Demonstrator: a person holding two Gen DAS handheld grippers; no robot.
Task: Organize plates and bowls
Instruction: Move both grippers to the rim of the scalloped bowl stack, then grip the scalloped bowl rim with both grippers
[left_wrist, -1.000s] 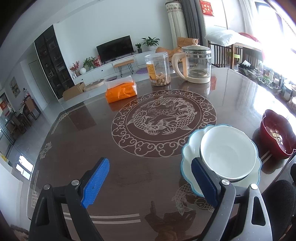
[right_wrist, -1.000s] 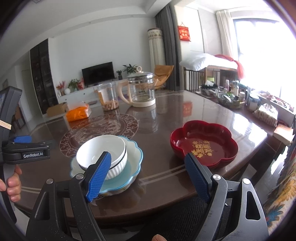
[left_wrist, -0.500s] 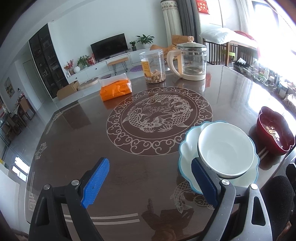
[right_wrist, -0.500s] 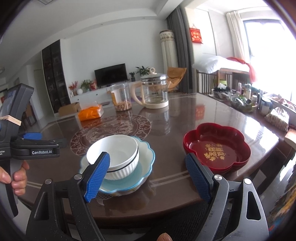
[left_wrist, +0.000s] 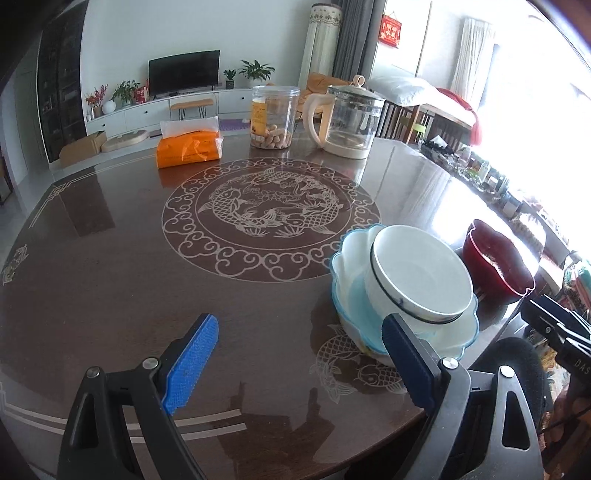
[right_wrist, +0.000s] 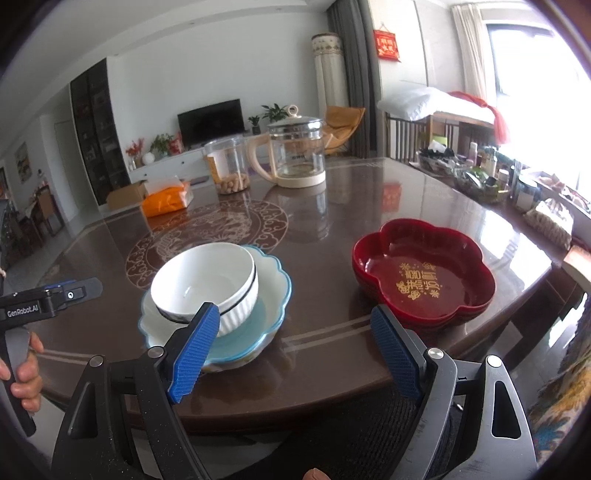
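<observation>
"GenRobot.AI" is printed in white on the body of the left gripper, gripped by a hand at the table's near edge. Gold characters, too ornate to read, decorate the floor of the red flower-shaped dish near the right edge. The white bowl sits tilted inside the blue-rimmed scalloped plate, close to the near edge. The left gripper hangs released, jaws wide, its right finger overlapping the plate's near rim; whether it touches, I cannot tell. The right gripper also gapes empty, bowl beyond its left finger, dish beyond its right. Both have dipped closer to the stack than a second ago.
</observation>
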